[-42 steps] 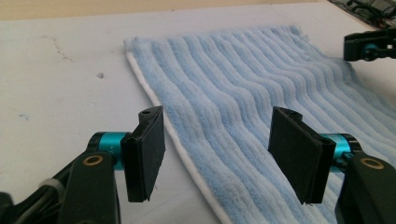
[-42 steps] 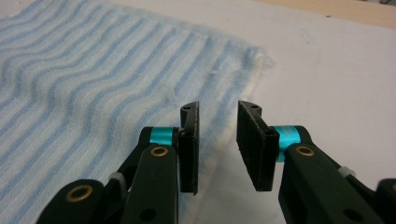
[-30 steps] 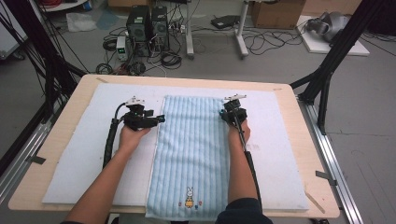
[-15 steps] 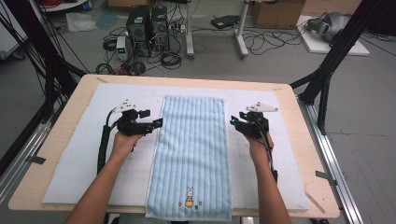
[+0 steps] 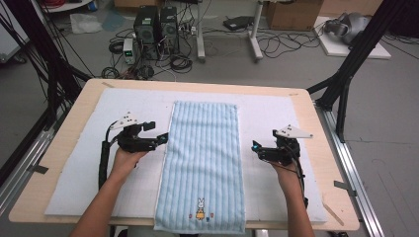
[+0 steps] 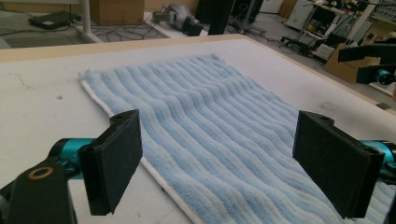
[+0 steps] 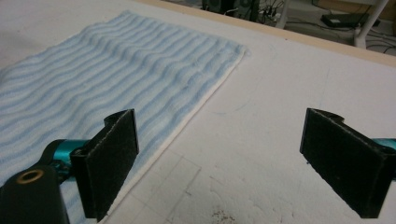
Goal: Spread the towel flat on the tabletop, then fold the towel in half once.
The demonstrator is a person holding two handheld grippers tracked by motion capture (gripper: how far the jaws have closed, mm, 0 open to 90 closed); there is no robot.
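Towel (image 5: 202,168), blue, striped: laid flat along the middle of the white-padded tabletop (image 5: 74,163). Left tongs (image 5: 160,138): just released, nothing gripped, at its left edge. Right tongs (image 5: 258,149): just released, nothing gripped, beside its right edge.

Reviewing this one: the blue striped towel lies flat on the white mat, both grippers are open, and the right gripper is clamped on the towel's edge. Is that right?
Not quite. The right gripper is not clamped on anything: in the right gripper view its jaws stand wide apart over the white mat, beside the towel. The rest holds: the towel lies flat and the left gripper is open too.
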